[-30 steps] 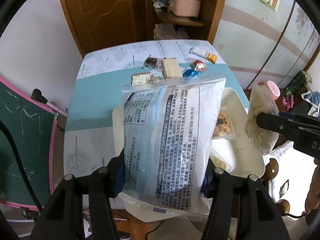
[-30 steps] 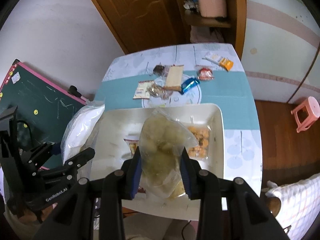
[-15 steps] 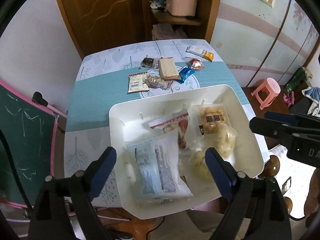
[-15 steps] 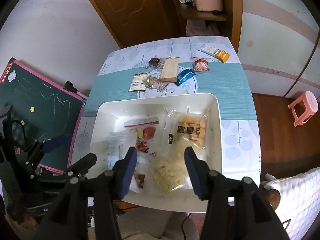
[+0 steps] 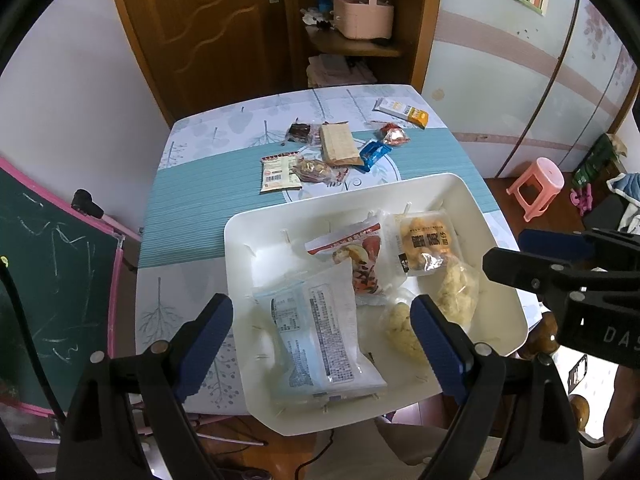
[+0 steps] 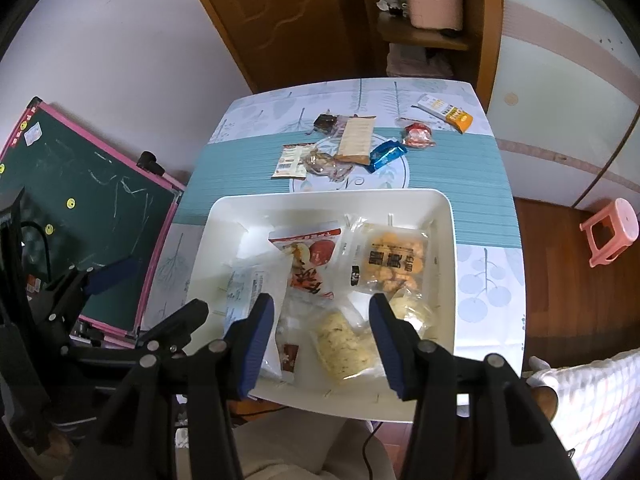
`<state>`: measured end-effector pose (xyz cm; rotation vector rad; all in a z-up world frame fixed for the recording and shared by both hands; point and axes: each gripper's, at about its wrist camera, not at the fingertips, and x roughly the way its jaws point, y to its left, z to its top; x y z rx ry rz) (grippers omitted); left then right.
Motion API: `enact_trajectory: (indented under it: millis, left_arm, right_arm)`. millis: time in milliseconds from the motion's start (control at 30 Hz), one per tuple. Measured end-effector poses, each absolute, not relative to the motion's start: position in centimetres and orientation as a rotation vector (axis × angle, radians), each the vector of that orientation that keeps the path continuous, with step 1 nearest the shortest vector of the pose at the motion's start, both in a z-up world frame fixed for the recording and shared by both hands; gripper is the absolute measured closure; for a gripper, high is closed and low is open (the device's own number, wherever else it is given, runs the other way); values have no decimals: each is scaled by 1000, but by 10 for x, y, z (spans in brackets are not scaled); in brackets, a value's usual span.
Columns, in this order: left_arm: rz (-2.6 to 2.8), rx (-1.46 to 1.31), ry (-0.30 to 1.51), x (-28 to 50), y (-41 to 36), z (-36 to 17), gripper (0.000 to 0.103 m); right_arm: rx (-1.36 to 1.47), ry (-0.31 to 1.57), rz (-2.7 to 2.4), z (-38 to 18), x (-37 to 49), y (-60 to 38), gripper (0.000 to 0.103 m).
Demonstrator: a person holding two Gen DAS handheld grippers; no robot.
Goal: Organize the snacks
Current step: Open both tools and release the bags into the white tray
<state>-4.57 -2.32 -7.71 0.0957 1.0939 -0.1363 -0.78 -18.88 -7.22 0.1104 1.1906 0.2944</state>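
Both grippers hover over the near edge of the white tray (image 5: 256,240), each empty. The left gripper (image 5: 322,322) stands wide, its jaws having just opened; the blue-printed packet (image 5: 320,332) lies flat in the tray below, between them but untouched. The right gripper (image 6: 322,328) is parted more narrowly, also just opened, above the clear bag of pale puffs (image 6: 344,344) in the tray's near right part. Also in the tray, farther in: a red-and-white packet (image 6: 308,260) and an orange snack bag (image 6: 394,264). Beyond the tray's far rim, the unsorted snacks sit on the teal runner (image 5: 200,204): a white barcode packet (image 5: 278,170), a clear nut pack (image 5: 314,169), a tan cracker pack (image 5: 338,144) with its long axis running near-to-far, a blue wrapper (image 5: 374,152), a red wrapper (image 5: 394,136), and far right an orange-tipped bar (image 5: 404,110). Judgement: next pick lies straight ahead past the tray; the barcode packet falls to the left hand, the blue and red wrappers to the right.
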Motion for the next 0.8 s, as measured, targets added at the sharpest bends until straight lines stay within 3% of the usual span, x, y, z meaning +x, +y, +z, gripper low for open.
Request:
enact_trajectory:
  millis: [800]
  left_arm:
    - [-101, 50, 1079, -27, 0, -72, 13]
  right_arm:
    - [118, 1192, 297, -71, 5, -180, 53]
